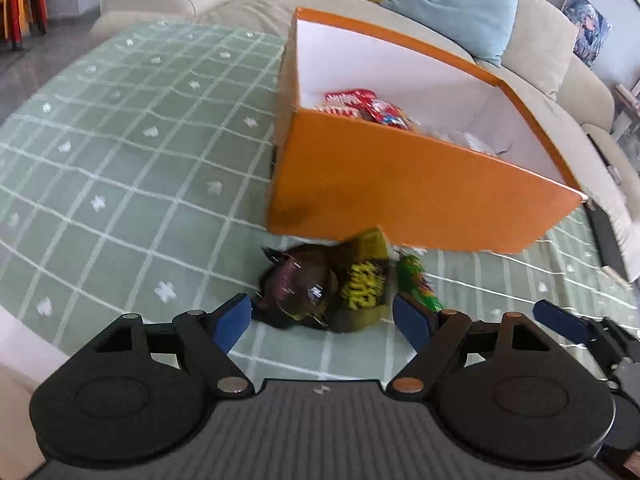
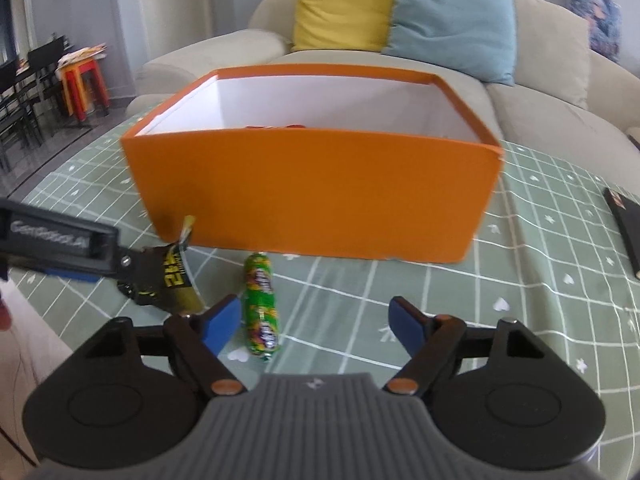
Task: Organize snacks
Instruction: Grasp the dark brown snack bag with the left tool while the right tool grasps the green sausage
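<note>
Both spread, the left gripper [image 1: 322, 316] over the dark packet [image 1: 320, 288] and right gripper [image 2: 316, 320] beside the green roll [image 2: 262, 304] might collide, they're so close.

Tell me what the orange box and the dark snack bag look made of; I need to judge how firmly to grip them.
Orange box: seemingly rigid cardboard, matte orange outside, plain white inside; its walls stand straight with crisp edges. Dark snack bag: probably thin plastic or foil film, glossy; it is crumpled and throws bright glints.
</note>
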Motion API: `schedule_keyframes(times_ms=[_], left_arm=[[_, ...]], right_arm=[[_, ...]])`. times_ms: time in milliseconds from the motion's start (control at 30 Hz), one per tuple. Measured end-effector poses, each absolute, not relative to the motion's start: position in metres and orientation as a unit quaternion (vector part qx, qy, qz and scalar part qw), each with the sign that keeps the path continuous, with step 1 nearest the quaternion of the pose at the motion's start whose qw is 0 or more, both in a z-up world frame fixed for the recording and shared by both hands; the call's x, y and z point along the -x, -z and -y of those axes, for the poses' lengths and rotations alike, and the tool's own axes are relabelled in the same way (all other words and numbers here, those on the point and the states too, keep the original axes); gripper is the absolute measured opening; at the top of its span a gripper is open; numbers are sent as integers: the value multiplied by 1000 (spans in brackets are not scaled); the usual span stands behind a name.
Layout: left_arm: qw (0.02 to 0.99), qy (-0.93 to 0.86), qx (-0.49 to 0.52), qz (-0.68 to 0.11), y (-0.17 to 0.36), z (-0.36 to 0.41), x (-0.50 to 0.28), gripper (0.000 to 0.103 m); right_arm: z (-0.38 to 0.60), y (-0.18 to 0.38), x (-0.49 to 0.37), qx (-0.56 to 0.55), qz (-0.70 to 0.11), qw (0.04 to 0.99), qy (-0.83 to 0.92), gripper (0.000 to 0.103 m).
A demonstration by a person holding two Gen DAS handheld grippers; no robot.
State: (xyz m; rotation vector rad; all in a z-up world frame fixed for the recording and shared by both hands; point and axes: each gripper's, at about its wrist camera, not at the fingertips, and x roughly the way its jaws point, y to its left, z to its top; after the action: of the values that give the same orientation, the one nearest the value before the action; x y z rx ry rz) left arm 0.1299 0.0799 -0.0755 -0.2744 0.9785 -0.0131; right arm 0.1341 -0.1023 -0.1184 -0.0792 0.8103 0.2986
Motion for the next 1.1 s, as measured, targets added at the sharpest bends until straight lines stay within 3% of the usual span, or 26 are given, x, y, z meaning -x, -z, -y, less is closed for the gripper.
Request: schedule_keyframes(times_ms=[200,467,867,1100], left_arm=[[874,19,131,-468,88,-92,-136,94],[875,37,128,-466,108,-91,-149,90],[891,76,128,-428,117,-82,-152,90],[905,70,34,-419,120,-59,-151,90]], right_arm=[[87,126,-140,55,-401,899,-168,58],[77,141,-152,55,-418,889,-180,43],[75,153,-168,26,-440,878,-185,42],[71,158,-169,39,-441,877,-189,34]])
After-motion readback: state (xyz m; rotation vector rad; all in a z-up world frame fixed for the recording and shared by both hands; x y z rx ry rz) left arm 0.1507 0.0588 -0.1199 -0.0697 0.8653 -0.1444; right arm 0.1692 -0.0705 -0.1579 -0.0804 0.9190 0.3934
